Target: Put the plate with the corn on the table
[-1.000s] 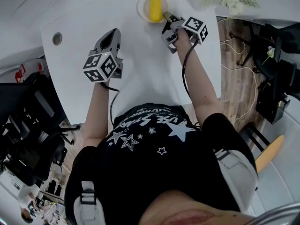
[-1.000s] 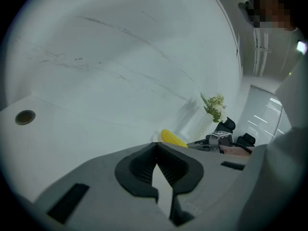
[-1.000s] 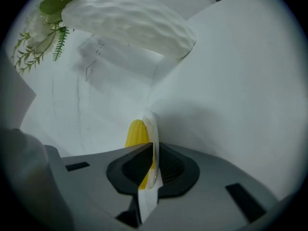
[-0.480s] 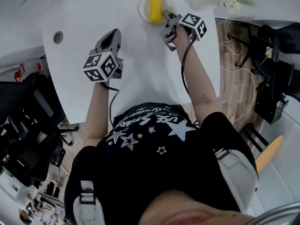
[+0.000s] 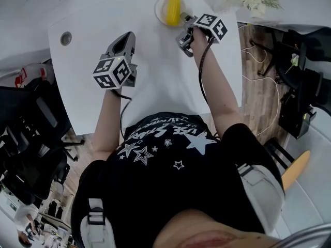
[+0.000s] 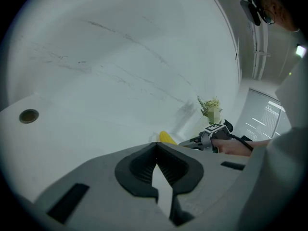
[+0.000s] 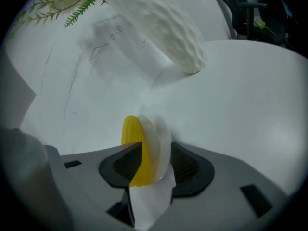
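Two grippers over white table [image 5: 155, 76]. Cable hole [image 5: 65, 37] near table's left end. Left gripper [image 5: 125, 37] held above mid-table, well apart from plate; jaws closed tip to tip, nothing between. Plate [image 5: 158, 6] with corn cob [image 5: 173, 8] sat on table at far edge. Right gripper [image 5: 182, 20] at plate's right rim; jaws had just been opening, stood wide, rim and cob end between, pads not pressing. White vase [image 7: 163, 23] with greenery further right.

We see yellow corn [image 5: 173, 8], a white plate [image 5: 158, 8] and a white bench [image 5: 155, 81]. The grey left gripper [image 5: 128, 36] and right gripper [image 5: 184, 21] carry black-and-white square patterns.
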A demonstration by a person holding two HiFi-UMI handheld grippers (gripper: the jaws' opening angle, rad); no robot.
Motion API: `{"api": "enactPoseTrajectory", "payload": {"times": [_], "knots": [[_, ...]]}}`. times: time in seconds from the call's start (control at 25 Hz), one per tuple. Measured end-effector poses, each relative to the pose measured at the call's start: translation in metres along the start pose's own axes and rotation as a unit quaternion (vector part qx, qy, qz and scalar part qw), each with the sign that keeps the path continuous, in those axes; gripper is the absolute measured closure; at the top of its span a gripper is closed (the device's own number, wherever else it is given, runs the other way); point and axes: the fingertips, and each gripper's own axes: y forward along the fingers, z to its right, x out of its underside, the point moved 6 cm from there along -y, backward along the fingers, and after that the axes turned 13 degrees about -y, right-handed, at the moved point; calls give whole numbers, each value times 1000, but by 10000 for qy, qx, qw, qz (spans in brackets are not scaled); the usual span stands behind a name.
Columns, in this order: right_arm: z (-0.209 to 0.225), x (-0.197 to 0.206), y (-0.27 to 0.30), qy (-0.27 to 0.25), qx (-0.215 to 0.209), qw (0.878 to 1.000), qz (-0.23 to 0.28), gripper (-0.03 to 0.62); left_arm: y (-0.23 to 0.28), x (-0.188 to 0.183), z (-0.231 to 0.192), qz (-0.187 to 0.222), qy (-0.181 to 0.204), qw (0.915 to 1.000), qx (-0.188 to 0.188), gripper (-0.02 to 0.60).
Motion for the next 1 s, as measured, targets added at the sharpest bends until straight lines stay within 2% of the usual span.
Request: {"api": "enactPoseTrajectory", "payload": {"times": [0.2,0.44,0.68,0.8,1.0], "knots": [[8,0,0,-7,91,10000,-15,424,3,-2,1,67,-20,10000,20,574],[-27,36,-44,-359,-22,9992,193,430,-64,-16,-1,285,15,9995,137,574],[-57,41,-84,-1071,-82,9914,743,528,-98,-27,7,458,156,9982,344,574],[-79,50,-108,-1654,-112,9807,1037,534,-121,-30,12,536,267,9971,473,574],[-118,72,-149,-2670,57,9493,1661,562,-159,-28,11,541,462,9952,671,574]]}}
